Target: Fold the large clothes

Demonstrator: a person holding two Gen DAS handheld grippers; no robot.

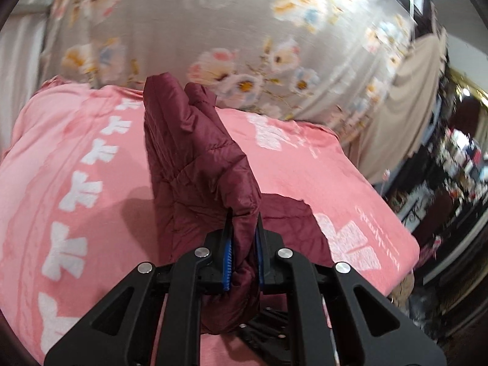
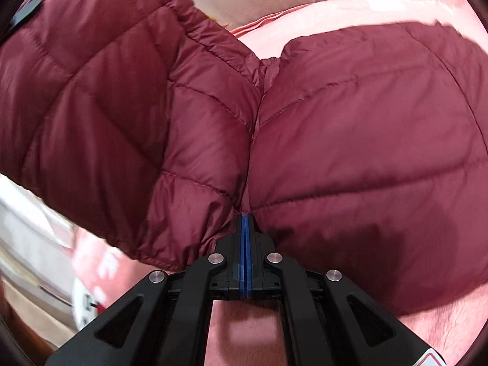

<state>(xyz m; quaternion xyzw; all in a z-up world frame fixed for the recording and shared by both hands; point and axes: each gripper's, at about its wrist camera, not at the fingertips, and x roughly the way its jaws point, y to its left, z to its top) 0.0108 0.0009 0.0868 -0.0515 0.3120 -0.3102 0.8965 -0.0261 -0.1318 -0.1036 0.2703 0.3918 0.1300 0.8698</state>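
Pink blanket (image 1: 91, 183) under maroon jacket (image 2: 366, 152), both tools clamped.

The maroon quilted puffer jacket (image 2: 350, 140) lies on the pink blanket (image 1: 76, 140), its body puffed and creased along a central seam. One padded part (image 1: 195, 158) is lifted off the blanket, standing up near the blanket's far edge.
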